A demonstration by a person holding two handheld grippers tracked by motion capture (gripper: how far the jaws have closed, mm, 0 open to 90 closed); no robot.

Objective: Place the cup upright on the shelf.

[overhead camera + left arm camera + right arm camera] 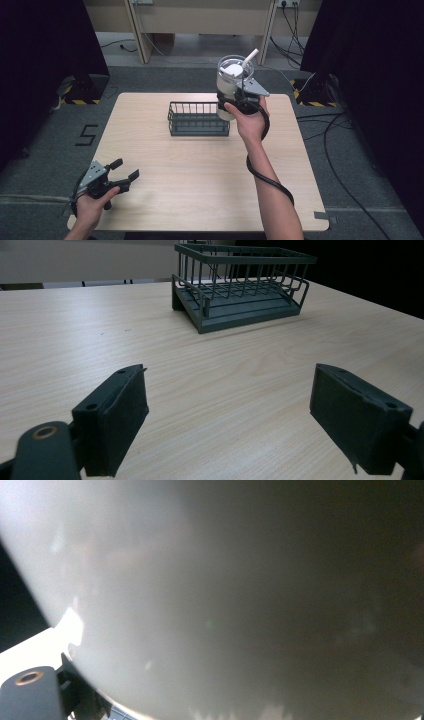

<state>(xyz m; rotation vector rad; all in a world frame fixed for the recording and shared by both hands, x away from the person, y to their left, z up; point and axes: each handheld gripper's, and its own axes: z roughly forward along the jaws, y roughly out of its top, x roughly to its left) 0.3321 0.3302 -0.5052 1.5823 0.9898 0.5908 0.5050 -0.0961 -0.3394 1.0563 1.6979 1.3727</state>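
Currently right tongs (pixel 235 100) clamped on clear cup (pixel 231 80) with white straw, lifted just right of wire basket (pixel 198 119). Left tongs (pixel 125 170) wide open, empty, low over near-left tabletop (pixel 200 175). Probably halfway: cup grabbed, not yet set down.

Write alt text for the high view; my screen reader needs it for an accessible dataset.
The right gripper holds a clear cup with a white straw above a dark wire basket on a wooden table. The left gripper rests open near the table's front left corner.
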